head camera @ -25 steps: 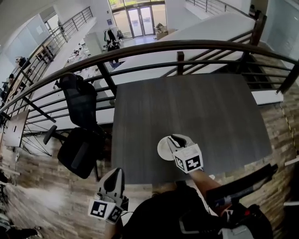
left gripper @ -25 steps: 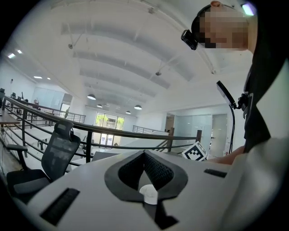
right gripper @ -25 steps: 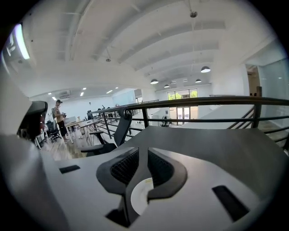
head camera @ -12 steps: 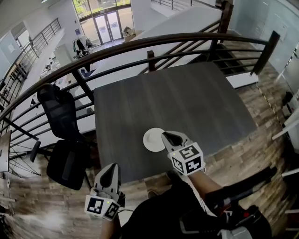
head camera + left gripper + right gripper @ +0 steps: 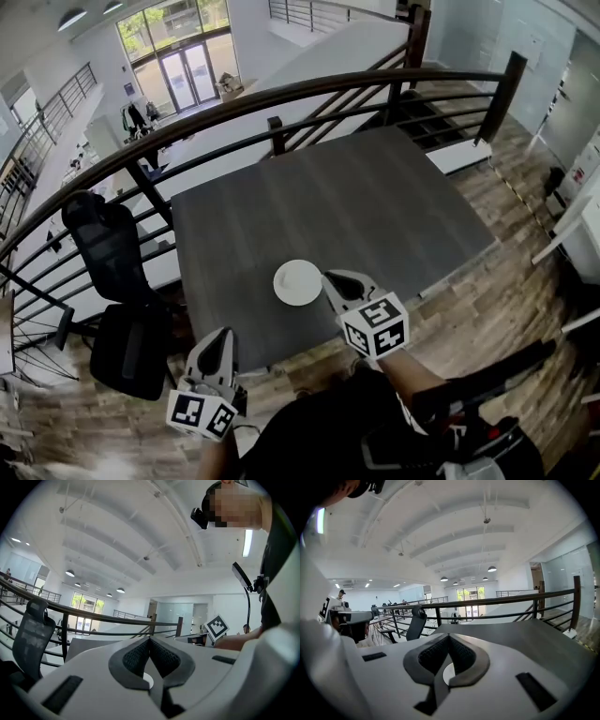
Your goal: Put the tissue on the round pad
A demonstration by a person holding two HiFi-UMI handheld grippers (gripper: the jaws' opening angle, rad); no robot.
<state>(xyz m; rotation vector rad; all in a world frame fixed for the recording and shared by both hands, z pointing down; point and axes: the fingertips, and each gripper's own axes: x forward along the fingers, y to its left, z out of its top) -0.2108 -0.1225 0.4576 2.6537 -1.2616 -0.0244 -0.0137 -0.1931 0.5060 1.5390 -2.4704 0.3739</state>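
Observation:
A white round pad [image 5: 298, 281] lies near the front edge of the dark grey table [image 5: 375, 216]. I cannot make out a separate tissue on its white surface. My right gripper [image 5: 332, 278] is shut and empty, its tip just off the pad's right rim. In the right gripper view the pads [image 5: 461, 656] meet at the tip, and a sliver of the white pad [image 5: 449, 673] shows behind them. My left gripper [image 5: 218, 341] hangs below the table's front left corner, shut with nothing in it. Its pads [image 5: 164, 658] also touch at the tip.
A dark curved railing [image 5: 281, 98] runs behind the table. A black office chair [image 5: 117, 281] stands to the table's left on the wood floor [image 5: 506, 281]. The person's dark-clothed body [image 5: 328, 431] fills the bottom of the head view.
The right gripper has drawn back from over the round pad to its right rim. The head view has swung, so the table sits further left. The left gripper stays low.

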